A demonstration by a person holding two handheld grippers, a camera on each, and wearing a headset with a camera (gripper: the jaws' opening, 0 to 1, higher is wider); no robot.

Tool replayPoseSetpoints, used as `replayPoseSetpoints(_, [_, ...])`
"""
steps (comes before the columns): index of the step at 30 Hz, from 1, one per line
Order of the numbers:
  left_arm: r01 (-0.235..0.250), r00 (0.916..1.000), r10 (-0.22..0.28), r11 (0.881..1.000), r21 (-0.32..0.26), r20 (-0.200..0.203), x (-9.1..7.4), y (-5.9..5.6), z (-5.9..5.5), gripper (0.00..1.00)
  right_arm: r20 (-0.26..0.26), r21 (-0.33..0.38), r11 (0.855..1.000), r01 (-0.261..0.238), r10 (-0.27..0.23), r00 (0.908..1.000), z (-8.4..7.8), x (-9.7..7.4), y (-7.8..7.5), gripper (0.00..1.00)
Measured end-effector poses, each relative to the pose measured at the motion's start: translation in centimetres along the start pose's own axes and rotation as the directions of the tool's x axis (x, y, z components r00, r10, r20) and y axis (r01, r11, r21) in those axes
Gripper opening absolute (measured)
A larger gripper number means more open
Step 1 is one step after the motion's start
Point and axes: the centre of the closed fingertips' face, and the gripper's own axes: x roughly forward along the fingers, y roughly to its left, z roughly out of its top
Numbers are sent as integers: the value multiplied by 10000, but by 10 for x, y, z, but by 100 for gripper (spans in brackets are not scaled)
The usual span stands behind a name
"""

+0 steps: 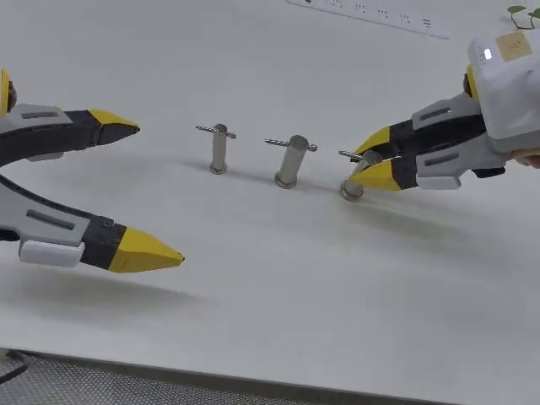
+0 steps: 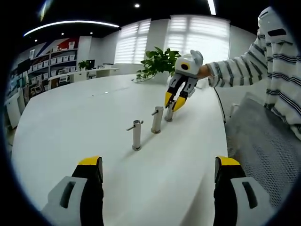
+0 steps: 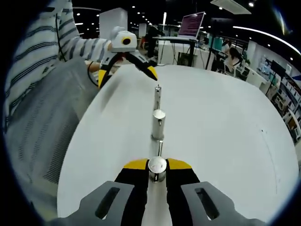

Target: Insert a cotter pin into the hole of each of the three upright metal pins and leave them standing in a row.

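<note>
Right hand-held gripper (image 1: 361, 167) clamps the end metal pin (image 3: 157, 165); left hand-held gripper (image 1: 157, 192) gapes apart.

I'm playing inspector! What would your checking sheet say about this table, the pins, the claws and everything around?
Surface: white table.
Job's things: left pin, middle pin and right pin stand upright in a row; the first two have a cotter pin through the top, and the right one seems to as well.
Clutter: nothing seen.
Grippers: left claw open, away from the pins; right claw shut on the right pin.
Cables: power strip at the far edge; dark cable below the near edge.
Surroundings: potted plant, shelves, window blinds.
</note>
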Motion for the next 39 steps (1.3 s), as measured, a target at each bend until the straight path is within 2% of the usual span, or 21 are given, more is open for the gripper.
replayPoseSetpoints(4, [-4, 10000, 4, 9999, -162, -22, 0, -3, 1, 99, 128, 61, 10000, 60, -61, 9999, 1, 0, -3, 14])
replayPoseSetpoints(12, [94, 9999, -97, 9997, -244, -133, 1, -9, 1, 99, 429, 335, 9994, -122, 108, 9990, -2, -1, -5, 15])
replayPoseSetpoints(14, [62, 9999, -65, 9997, -232, -139, 0, -9, 2, 99, 439, 438, 9990, -124, 105, 9990, -2, -1, -6, 15])
replayPoseSetpoints(16, [51, 9999, -53, 9997, -254, -87, -2, -3, 1, 99, 516, 588, 9982, -72, 41, 9987, -2, -1, -6, 16])
replayPoseSetpoints(20, [-8, 10000, 9, 9998, -212, 20, -5, -1, 5, 99, 784, 1011, 9942, 361, -441, 9959, 0, -7, -14, 32])
replayPoseSetpoints(24, [-140, 9997, 147, 9994, -300, 220, -11, 0, 9, 99, 1075, 1396, 9875, 735, -889, 9902, 9, -21, -17, 38])
replayPoseSetpoints(26, [-279, 9982, 307, 9981, -548, 517, -11, -5, 17, 100, 1889, 2032, 9765, 717, -1109, 9757, 22, -31, -16, 44])
replayPoseSetpoints(27, [-444, 9966, 478, 9977, -516, 673, -15, 2, 17, 100, 2264, 2434, 9678, 644, -1213, 9665, 27, -37, -14, 47])
replayPoseSetpoints(28, [-519, 9962, 553, 9973, -512, 677, -16, 3, 17, 100, 2441, 2565, 9638, 723, -1370, 9600, 30, -41, -13, 51])
replayPoseSetpoints(30, [-594, 9954, 635, 9965, -581, 713, -21, 8, 14, 100, 2515, 2844, 9544, 910, -1659, 9535, 29, -49, -9, 58])
replayPoseSetpoints(31, [-634, 9943, 687, 9958, -664, 814, -24, 7, 15, 100, 2521, 2876, 9530, 951, -1711, 9525, 29, -50, -8, 63])
replayPoseSetpoints(33, [-714, 9932, 781, 9944, -773, 868, -27, 5, 15, 100, 2598, 3129, 9426, 1164, -2029, 9441, 28, -56, -3, 70])
replayPoseSetpoints(35, [-916, 9908, 1000, 9915, -928, 910, -31, 4, 15, 100, 2733, 3548, 9227, 1507, -2565, 9271, 27, -62, 1, 74])
replayPoseSetpoints(36, [-996, 9886, 1098, 9900, -1001, 1028, -33, 4, 16, 100, 2868, 3858, 9082, 1621, -2850, 9146, 27, -65, 5, 75])
replayPoseSetpoints(37, [-1022, 9869, 1145, 9888, -1087, 1135, -35, 3, 16, 100, 2918, 4139, 8947, 1679, -3051, 9065, 26, -66, 8, 78])
replayPoseSetpoints(38, [-1046, 9841, 1207, 9868, -1238, 1306, -38, 3, 18, 100, 2957, 4502, 8748, 1788, -3350, 8946, 23, -69, 12, 80])
replayPoseSetpoints(39, [-1048, 9830, 1222, 9863, -1276, 1371, -40, 1, 19, 100, 2921, 4756, 8600, 1850, -3527, 8890, 21, -70, 15, 84])
